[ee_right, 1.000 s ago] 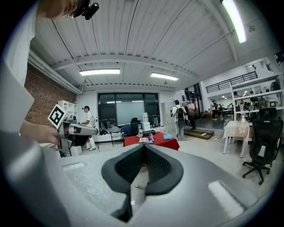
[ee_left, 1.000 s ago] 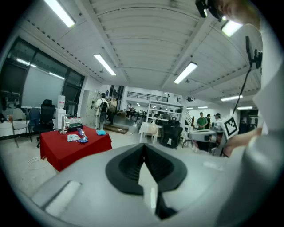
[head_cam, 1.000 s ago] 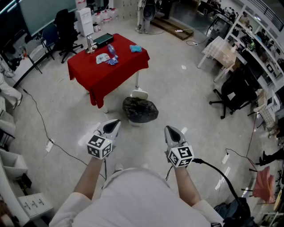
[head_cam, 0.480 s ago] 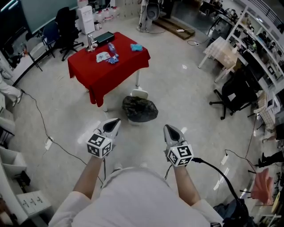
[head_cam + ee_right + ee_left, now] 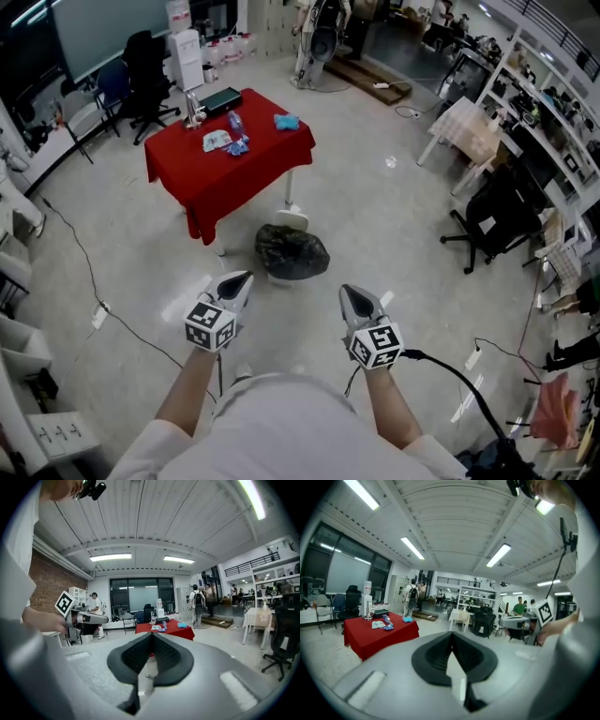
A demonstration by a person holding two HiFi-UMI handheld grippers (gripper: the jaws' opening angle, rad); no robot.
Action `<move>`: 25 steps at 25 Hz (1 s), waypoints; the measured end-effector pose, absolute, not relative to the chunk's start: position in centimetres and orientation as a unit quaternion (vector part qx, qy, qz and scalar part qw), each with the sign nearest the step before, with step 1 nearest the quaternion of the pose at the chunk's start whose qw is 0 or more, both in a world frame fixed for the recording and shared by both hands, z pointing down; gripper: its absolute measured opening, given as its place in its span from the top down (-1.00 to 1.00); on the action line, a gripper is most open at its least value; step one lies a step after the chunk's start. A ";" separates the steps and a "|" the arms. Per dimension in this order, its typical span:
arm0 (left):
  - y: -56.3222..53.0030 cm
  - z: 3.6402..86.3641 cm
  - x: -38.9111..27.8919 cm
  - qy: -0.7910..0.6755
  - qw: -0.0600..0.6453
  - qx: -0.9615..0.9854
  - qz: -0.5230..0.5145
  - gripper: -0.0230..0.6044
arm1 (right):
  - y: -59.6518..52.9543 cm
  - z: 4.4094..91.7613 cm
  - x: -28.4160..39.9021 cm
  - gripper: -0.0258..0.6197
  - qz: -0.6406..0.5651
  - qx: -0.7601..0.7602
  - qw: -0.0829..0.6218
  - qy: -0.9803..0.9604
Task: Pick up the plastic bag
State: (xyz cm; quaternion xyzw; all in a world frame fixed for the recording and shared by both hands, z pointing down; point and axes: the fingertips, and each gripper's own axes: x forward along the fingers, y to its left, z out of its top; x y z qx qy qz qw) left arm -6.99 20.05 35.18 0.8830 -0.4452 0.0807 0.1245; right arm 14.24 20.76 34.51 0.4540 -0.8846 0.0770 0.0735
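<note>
Bag (image 5: pixel 292 251), dark and crumpled, sits on the floor (image 5: pixel 394 234) just in front of the red table (image 5: pixel 225 169), untouched; no part of the pickup is done. Left gripper (image 5: pixel 238 279) and right gripper (image 5: pixel 350 293) are held out ahead of the person, well short of it, both with jaws clenched on nothing. Left to do, as judged: approach, reach down, part the jaws, grasp, lift.

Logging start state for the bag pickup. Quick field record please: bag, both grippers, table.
bag: black plastic bag, on the floor beside the red table, untouched
left gripper: shut, empty, short of the bag
right gripper: shut, empty, short of the bag
table top: several small items, too small to name
task: bag not yet picked up
</note>
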 end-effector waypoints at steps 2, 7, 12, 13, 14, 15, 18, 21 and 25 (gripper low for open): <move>20.0 35.1 -6.5 -0.451 0.125 0.880 0.080 0.92 | 20.6 34.4 14.8 0.92 0.075 0.449 0.074 -0.887; 19.8 34.6 -4.9 -0.463 0.117 0.875 0.076 0.92 | 20.0 33.9 16.6 0.92 0.065 0.433 0.074 -0.896; 20.1 34.8 -3.4 -0.474 0.109 0.870 0.077 0.92 | 19.9 34.4 18.3 0.92 0.059 0.419 0.079 -0.903; 20.1 34.8 -3.2 -0.477 0.110 0.869 0.077 0.92 | 19.9 34.5 18.6 0.92 0.059 0.416 0.080 -0.904; 20.2 34.9 -3.0 -0.479 0.110 0.867 0.076 0.92 | 19.8 34.7 18.8 0.92 0.060 0.413 0.081 -0.905; 20.2 34.9 -2.8 -0.481 0.111 0.866 0.076 0.92 | 19.8 34.9 19.0 0.92 0.062 0.410 0.082 -0.906; 20.4 35.3 -2.3 -0.483 0.115 0.865 0.076 0.92 | 19.7 35.7 19.3 0.92 0.068 0.404 0.087 -0.908; 20.0 35.6 -2.2 -0.481 0.119 0.865 0.078 0.92 | 19.3 36.1 19.0 0.92 0.071 0.399 0.089 -0.910; 18.4 35.9 -2.6 -0.478 0.119 0.867 0.077 0.92 | 17.9 36.6 18.6 0.92 0.074 0.404 0.089 -0.907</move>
